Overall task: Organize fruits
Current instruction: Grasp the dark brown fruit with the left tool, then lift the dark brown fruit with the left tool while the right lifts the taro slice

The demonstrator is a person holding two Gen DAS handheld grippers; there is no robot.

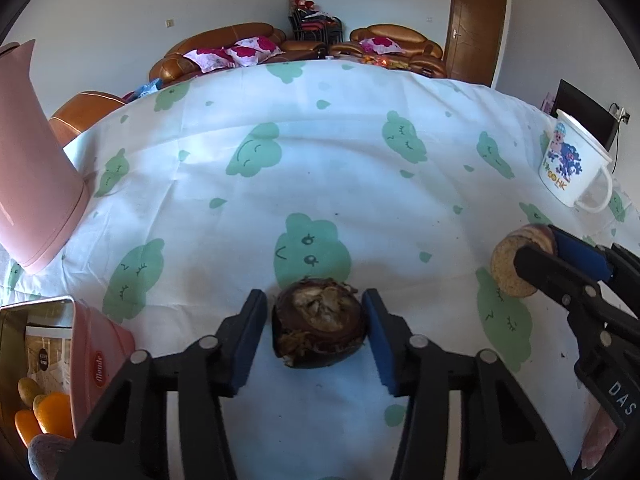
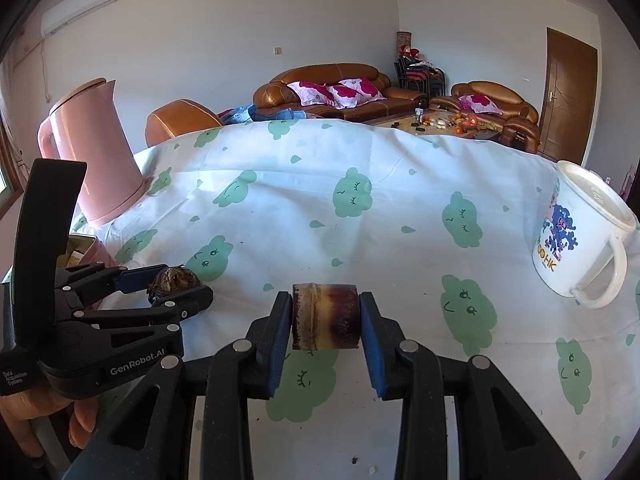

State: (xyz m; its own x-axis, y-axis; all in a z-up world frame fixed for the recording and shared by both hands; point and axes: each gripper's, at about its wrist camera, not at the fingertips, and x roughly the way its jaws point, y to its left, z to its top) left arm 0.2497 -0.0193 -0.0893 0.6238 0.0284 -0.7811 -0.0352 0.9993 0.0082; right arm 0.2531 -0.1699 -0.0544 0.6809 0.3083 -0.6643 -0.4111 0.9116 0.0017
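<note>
My left gripper (image 1: 316,316) is shut on a dark brown water chestnut (image 1: 320,326), held just above the cloth; it also shows in the right wrist view (image 2: 174,278). My right gripper (image 2: 325,316) is shut on a short brown piece of sugarcane (image 2: 325,322), gripped by its cut ends; it shows in the left wrist view (image 1: 516,260) at the right. A pink tin box (image 1: 86,344) at the lower left holds oranges (image 1: 52,412) and other fruit.
A pink kettle (image 1: 36,184) stands at the far left of the table. A white cartoon mug (image 1: 572,164) stands at the right. The table is covered by a white cloth with green clouds (image 1: 320,152). Sofas stand behind.
</note>
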